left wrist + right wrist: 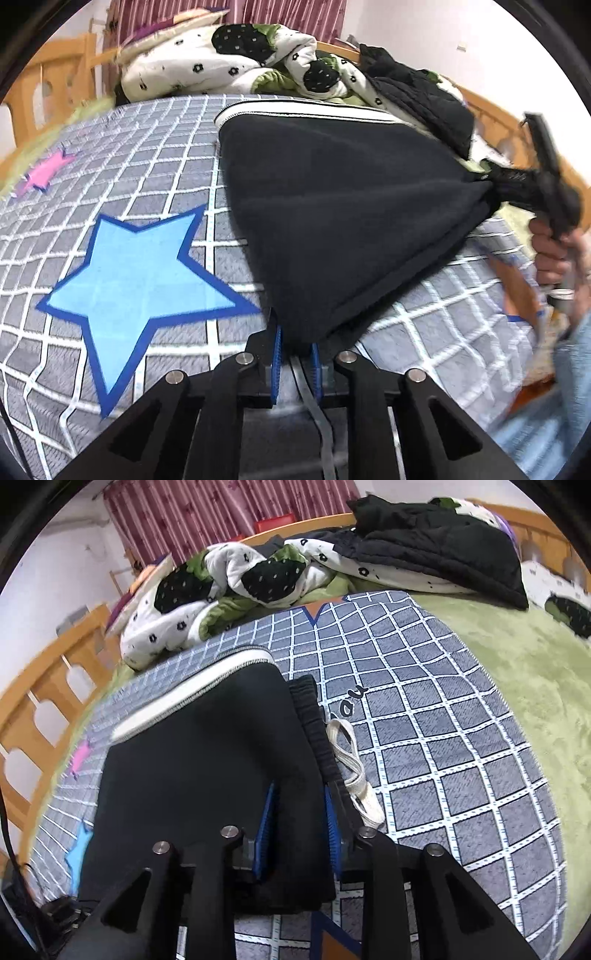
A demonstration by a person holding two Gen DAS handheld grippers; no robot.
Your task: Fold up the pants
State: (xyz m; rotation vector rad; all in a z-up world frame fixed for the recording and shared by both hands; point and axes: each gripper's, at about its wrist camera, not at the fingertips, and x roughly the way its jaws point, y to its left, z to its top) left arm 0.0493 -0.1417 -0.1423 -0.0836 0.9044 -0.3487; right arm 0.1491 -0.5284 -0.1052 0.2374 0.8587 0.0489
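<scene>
Black pants (332, 203) with a white side stripe (295, 110) lie folded on a grey grid blanket (110, 147). My left gripper (295, 350) is shut on their near corner, blue pads pinching the cloth. At the right the cloth is drawn to a point at my right gripper (498, 184), held by a person's hand (550, 251). In the right wrist view the pants (203, 757) fill the gap of the right gripper (301, 812), beside the ribbed waistband (314, 716). A white drawstring (351, 760) lies just to the right.
A flowered quilt (221, 62) and a black jacket (443, 539) are piled at the far side of the bed. A wooden bed rail (44, 701) runs along the left. A blue star (136, 280) marks the blanket; a green cover (517, 657) spreads to the right.
</scene>
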